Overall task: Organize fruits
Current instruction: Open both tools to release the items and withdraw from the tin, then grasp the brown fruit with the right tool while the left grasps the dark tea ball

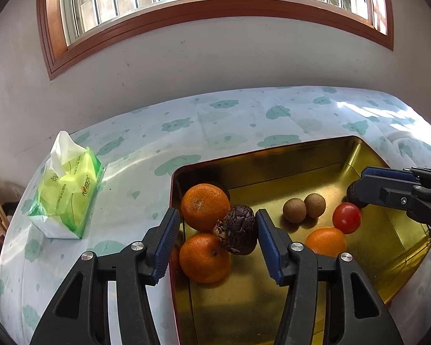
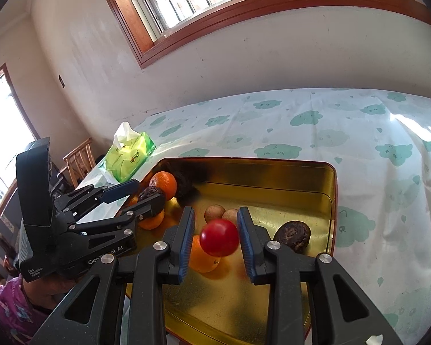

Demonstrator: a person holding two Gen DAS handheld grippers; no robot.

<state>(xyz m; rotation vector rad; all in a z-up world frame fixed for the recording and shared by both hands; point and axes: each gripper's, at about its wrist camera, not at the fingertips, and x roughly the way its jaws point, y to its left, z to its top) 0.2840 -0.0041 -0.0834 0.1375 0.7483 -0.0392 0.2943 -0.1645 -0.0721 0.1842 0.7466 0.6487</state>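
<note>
Sitting btwn right gripper (image 2: 217,237) fingers (open): red tomato (image 2: 219,237), over tray (image 2: 301,198).

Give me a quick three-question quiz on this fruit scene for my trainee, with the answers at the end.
1. True or false: the tissue pack lies outside the tin.
2. How many oranges are in the tin?
3. What sits between the fingers of the right gripper? A) an orange B) the tomato C) the tissue pack

Key: 1 true; 2 three; 3 B
</note>
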